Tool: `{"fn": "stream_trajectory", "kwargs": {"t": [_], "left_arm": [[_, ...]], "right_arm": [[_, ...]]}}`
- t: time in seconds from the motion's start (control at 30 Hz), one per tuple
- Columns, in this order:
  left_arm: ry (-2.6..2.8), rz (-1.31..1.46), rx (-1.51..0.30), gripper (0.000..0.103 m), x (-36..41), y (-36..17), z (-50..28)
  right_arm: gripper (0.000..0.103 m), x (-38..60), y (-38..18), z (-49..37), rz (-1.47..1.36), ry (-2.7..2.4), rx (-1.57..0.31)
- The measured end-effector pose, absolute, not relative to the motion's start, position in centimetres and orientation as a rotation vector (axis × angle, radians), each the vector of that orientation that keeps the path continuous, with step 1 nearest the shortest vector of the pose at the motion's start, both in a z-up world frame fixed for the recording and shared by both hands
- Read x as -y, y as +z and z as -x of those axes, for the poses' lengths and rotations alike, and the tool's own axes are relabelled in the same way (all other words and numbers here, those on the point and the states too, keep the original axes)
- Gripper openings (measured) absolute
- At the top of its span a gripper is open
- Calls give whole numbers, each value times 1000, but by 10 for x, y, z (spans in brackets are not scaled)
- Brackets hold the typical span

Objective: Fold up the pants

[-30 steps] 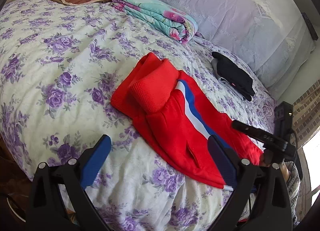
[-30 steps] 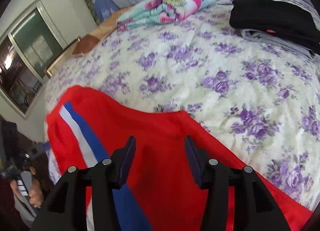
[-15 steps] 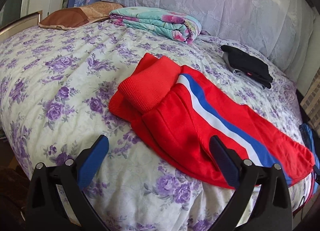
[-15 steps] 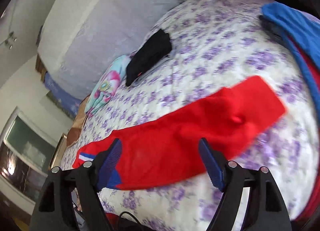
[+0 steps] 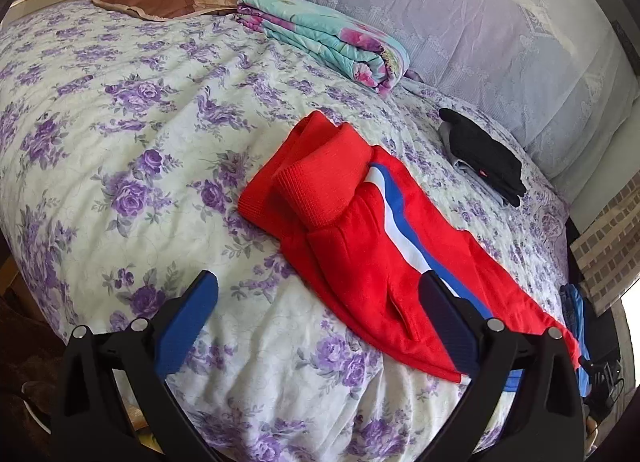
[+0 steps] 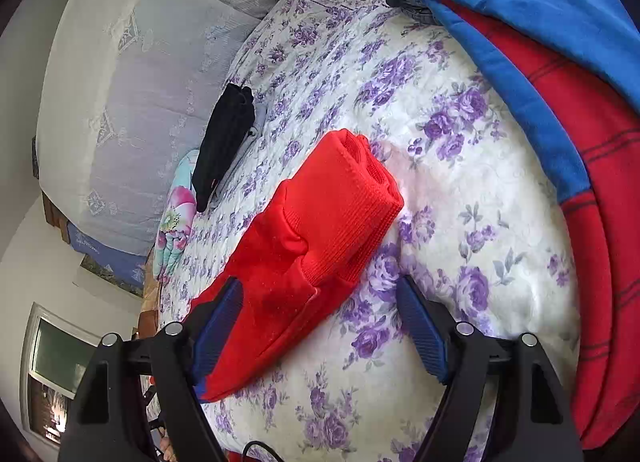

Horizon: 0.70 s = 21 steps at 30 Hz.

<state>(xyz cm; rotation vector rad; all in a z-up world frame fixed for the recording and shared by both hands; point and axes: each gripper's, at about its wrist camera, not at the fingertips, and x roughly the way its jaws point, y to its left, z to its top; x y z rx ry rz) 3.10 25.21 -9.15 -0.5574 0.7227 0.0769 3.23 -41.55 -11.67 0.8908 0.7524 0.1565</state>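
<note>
We have swung our right claw (image 6: 320, 326) away from the middle of the red fleece pants with the blue and white side stripe (image 5: 384, 246) to their ribbed cuff end, and its jaws have just been opening, so they now stand wide with the leg fabric lying between them, not pinched. Our left claw (image 5: 320, 326) hangs open near the bed's front edge, empty, with its right finger over the waist end.

The pants lie lengthwise along the front edge of the floral purple bedspread (image 5: 120, 150), legs laid one on the other, so the lengthwise fold looks done (the cuff-to-waist fold is probably next). Open bedspread lies behind the pants; the black folded garment (image 5: 484, 158) sits well apart, while the blue and red blanket pile (image 6: 560, 62) crowds the bed's corner near the cuffs.
</note>
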Motion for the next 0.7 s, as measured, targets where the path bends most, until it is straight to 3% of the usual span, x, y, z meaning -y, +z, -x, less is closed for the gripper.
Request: {"fn": "stream_trajectory", "kwargs": {"t": [0.1,0.17,0.27,0.5,0.57,0.7], "left_arm": [[78,565,-720,98,-253,-90,-30],[79,566,-717,98,-254,-88,-28],[80,574,-701,98,-259,-83,-26],[100,595,-682,98,-268,-79,-19],[106,592,-684,98,-269,-80,-19],[124,590,-692,98,-272,-83,-22]], "right_arm": [[73,422,-120,-42,-908,143,-707],[61,424,-123,-47,-891,136,-679],[52,422,-125,-43,-840,153,-627],[43,414,-125,-35,-733,194,-525],[28,414,-126,-35,-738,207,-505],[24,413,-117,-33,-735,196,-481]]}}
